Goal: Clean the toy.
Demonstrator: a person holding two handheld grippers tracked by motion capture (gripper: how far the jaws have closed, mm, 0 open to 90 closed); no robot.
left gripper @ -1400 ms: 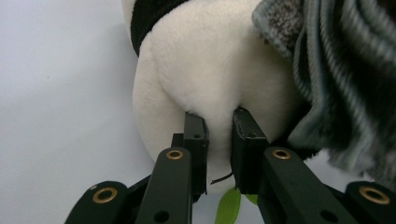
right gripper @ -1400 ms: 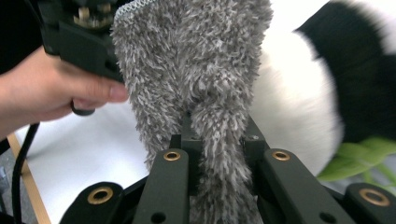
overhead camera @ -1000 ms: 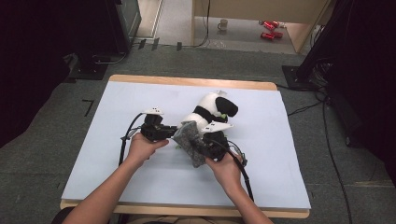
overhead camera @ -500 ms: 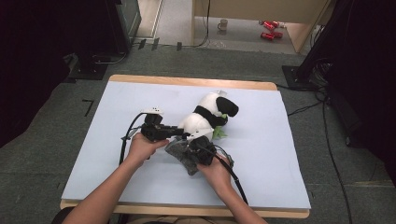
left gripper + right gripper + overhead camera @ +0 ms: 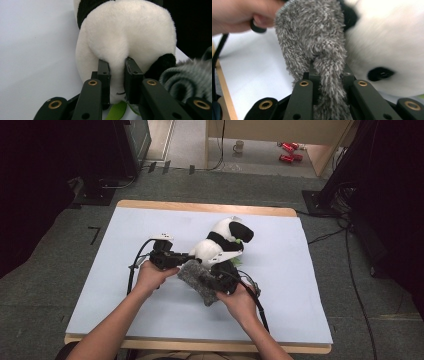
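Left gripper: the black two-jaw left gripper [image 5: 117, 82] is pinching a fold of white plush on the black-and-white stuffed panda toy [image 5: 125, 37]; in the left gripper view the jaws are pressing in on the fur from both sides, with little gap between them.
Right gripper: the black two-jaw right gripper [image 5: 329, 82] is clamping a hanging fold of the grey shaggy microfibre cloth [image 5: 312, 42], which is bunching up between the jaws and spilling over them.
Panda: in the high view the toy [image 5: 220, 247] is lying near the middle of the pale blue table mat [image 5: 125, 310], its head pointing toward the far right, a bit of green showing beside it.
Cloth: it [image 5: 200, 282] is resting just in front of the panda, touching its near side, between the two hands.
Left hand: the person's left hand [image 5: 152, 276] is gripping the gripper body just left of the panda, with a black cable looping beside it.
Right hand: the person's right hand [image 5: 240, 302] is sitting on the near side of the cloth.
Table: a wooden edge is framing the mat on the far and near sides.
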